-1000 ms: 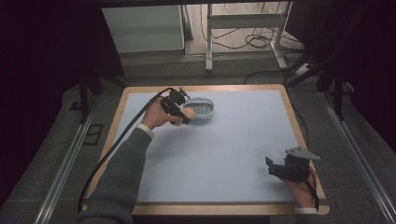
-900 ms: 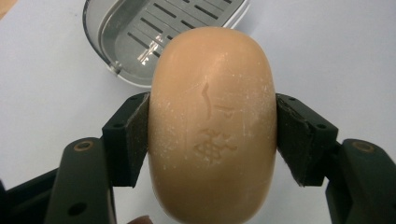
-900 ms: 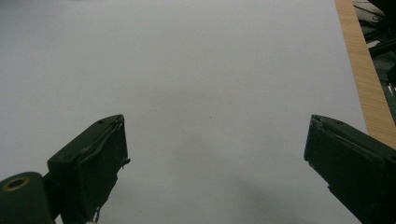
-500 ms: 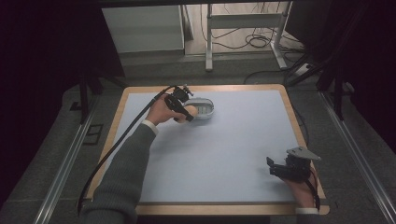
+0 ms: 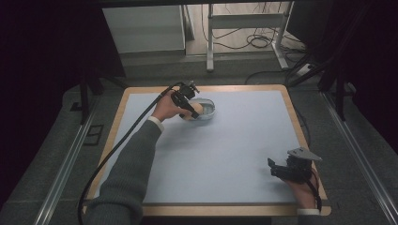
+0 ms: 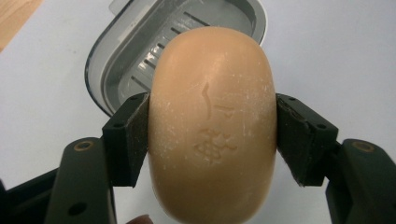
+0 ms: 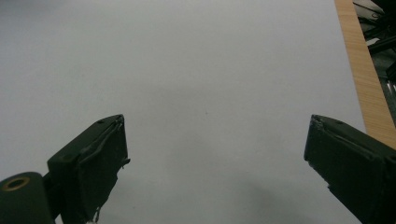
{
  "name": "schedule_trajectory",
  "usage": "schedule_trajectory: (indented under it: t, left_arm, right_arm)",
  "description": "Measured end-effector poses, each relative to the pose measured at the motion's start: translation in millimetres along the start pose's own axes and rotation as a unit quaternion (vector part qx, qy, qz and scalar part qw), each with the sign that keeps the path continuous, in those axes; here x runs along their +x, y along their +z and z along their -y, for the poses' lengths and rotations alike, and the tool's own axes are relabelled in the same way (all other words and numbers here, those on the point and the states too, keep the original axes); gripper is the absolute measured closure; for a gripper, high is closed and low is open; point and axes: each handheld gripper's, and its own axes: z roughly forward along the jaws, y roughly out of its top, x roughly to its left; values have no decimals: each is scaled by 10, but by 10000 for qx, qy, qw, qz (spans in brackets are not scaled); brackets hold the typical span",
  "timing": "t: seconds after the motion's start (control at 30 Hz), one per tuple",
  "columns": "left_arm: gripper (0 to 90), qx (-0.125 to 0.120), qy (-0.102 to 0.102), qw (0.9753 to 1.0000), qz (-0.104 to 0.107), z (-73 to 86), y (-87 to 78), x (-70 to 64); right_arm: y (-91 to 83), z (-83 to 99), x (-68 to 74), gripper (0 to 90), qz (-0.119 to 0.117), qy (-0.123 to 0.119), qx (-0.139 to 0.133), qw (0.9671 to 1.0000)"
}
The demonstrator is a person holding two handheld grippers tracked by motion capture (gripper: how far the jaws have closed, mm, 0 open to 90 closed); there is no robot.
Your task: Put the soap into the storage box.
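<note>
My left gripper point(image 6: 212, 140) squeezes one bar of soap point(image 6: 212, 126) between its jaws, just above the near edge of the one soap dish point(image 6: 107, 60). I think the soap is smooth and slippery, hard but easy to dent, so I hold its two long sides at the middle. My right gripper point(image 7: 215, 154) has its jaws wide open and holds nothing, far from the dish over the bare worktop point(image 7: 187, 70).

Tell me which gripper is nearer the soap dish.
Left. The left gripper, its jaws shut on the soap bar, is right at the soap dish; the right gripper sits open at the table's near right corner.
</note>
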Motion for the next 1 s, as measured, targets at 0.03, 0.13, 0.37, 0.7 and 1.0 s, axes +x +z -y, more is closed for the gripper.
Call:
schedule_trajectory:
  t: [0.03,0.13,0.37,0.7,1.0]
  left_arm:
    - [327,0,3,10000,10,-9,2,4]
    - [327,11,15,10000,25,-34,35,5]
    - [327,29,118,9999,-35,-118,48,6]
    - [327,107,225,9996,-130,-318,150,54]
    - [326,141,277,9995,-35,-389,294,107]
  right_arm:
    - [1,0,1,60,-4,0,3,10000]
    - [3,1,5,60,-6,-21,2,10000]
    - [13,4,6,60,-21,-29,32,10000]
    - [21,13,-4,60,-18,-18,48,10000]
    - [26,29,-21,60,24,-30,102,9999]
